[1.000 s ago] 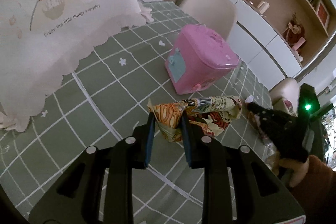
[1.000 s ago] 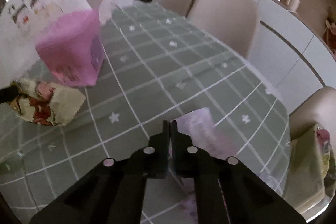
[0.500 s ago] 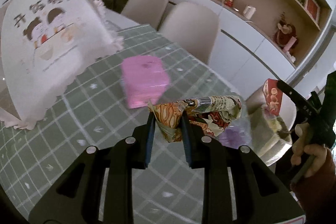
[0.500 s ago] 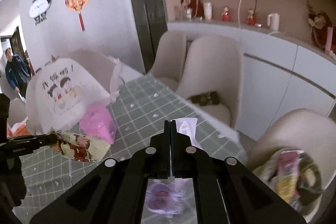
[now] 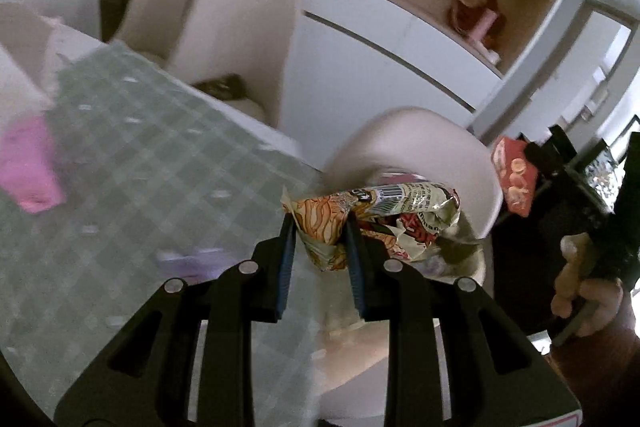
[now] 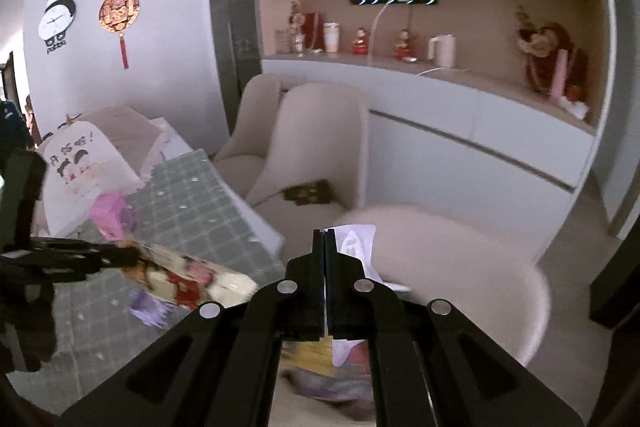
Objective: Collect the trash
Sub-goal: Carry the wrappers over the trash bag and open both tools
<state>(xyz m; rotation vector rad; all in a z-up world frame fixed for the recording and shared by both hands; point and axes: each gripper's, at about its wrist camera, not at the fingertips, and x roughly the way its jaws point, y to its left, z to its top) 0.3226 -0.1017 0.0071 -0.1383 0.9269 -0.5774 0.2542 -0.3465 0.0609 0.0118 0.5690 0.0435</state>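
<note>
blurred: pink box (image 5: 30,167), tablecloth (image 5: 132,187) (motion smear) | hidden: white wrapper (image 6: 354,247) lower part, behind jaws

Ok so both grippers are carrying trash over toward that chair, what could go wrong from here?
The left gripper pinches only one corner of the crumpled snack wrapper; the rest hangs free and could slip out or tear.

The right gripper holds a thin white wrapper by its edge, so it could slide out mid-swing.

Trash already lies on the beige chair seat below, so anything released carelessly might slide onto the floor.
</note>
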